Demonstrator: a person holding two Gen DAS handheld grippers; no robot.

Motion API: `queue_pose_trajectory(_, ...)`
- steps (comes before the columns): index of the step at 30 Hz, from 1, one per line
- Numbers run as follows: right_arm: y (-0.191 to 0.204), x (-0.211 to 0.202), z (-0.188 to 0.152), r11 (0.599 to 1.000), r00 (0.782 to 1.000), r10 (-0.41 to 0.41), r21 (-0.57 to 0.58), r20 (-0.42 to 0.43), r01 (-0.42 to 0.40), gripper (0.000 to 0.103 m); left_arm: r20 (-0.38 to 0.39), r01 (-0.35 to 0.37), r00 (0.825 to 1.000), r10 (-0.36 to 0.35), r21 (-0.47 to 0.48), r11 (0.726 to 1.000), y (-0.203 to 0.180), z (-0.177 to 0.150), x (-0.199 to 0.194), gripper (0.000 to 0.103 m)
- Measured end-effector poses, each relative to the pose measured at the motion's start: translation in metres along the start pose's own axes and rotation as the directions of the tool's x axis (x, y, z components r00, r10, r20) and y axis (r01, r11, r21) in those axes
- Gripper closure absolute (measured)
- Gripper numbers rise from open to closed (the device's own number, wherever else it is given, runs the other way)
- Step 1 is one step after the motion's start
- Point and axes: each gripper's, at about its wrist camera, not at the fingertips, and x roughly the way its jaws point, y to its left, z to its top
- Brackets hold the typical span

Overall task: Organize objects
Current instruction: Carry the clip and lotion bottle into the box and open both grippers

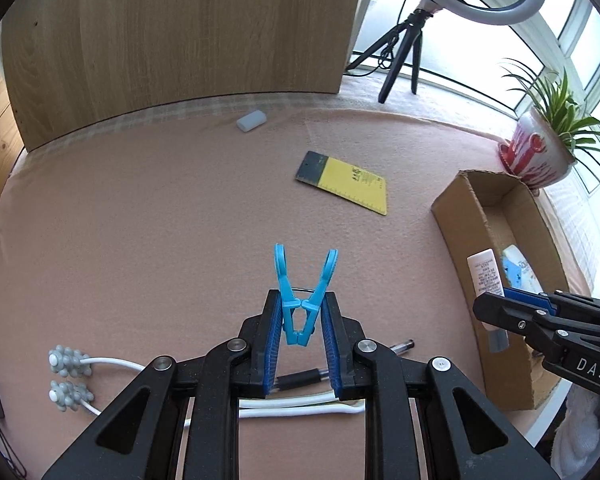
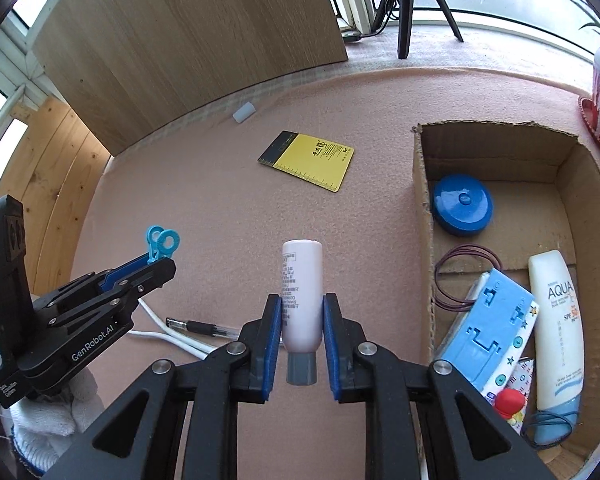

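The right gripper point(image 2: 301, 344) has its jaws clamped on a pale pink tube point(image 2: 301, 296), grey cap toward the camera, long axis running straight out along the fingers, lifted clear of the tabletop point(image 2: 220, 208). The cardboard box point(image 2: 424, 208) lies just to its right, so this hand is the nearer one. The left gripper point(image 1: 300, 334) pinches a blue clothespin point(image 1: 302, 292), handles up, farther from the box, with the right gripper between them
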Motion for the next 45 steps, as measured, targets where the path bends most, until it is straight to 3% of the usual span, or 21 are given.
queue_pose_trajectory(13, -0.066, -0.062, -0.039, 0.996, 0.995, -0.066, 0.073, 0.073, 0.060, 0.085, -0.001, 0.116, 0.993, -0.118, 0.170, 0.979, -0.127, -0.005, -0.001, 0.082)
queue_pose_trajectory(21, -0.103, -0.076, -0.058, 0.989, 0.994, -0.078, 0.131, 0.078, 0.067, 0.085, -0.027, 0.150, 0.989, -0.148, 0.231, 0.961, -0.181, -0.010, 0.009, 0.082)
queue_pose_trajectory(29, -0.114, -0.080, -0.066, 0.988, 0.994, -0.075, 0.142, 0.079, 0.063, 0.084, -0.050, 0.159, 0.987, -0.151, 0.258, 0.953, -0.206, -0.014, 0.022, 0.082)
queue_pose_trajectory(40, -0.120, -0.074, -0.070, 0.988, 0.995, -0.074, 0.137, 0.060, 0.065, 0.084, -0.054, 0.153, 0.988, -0.144, 0.244, 0.958, -0.207, -0.015, 0.024, 0.081)
queue_pose_trajectory(43, -0.117, -0.073, -0.070, 0.990, 0.996, -0.061, 0.130, 0.061, 0.053, 0.084, -0.044, 0.150, 0.989, -0.144, 0.249, 0.957, -0.206, -0.016, 0.020, 0.070)
queue_pose_trajectory(45, -0.116, -0.073, -0.070, 0.990, 0.997, -0.057, 0.132, 0.060, 0.048, 0.079, -0.037, 0.147, 0.989, -0.142, 0.243, 0.959, -0.202, -0.017, 0.017, 0.070)
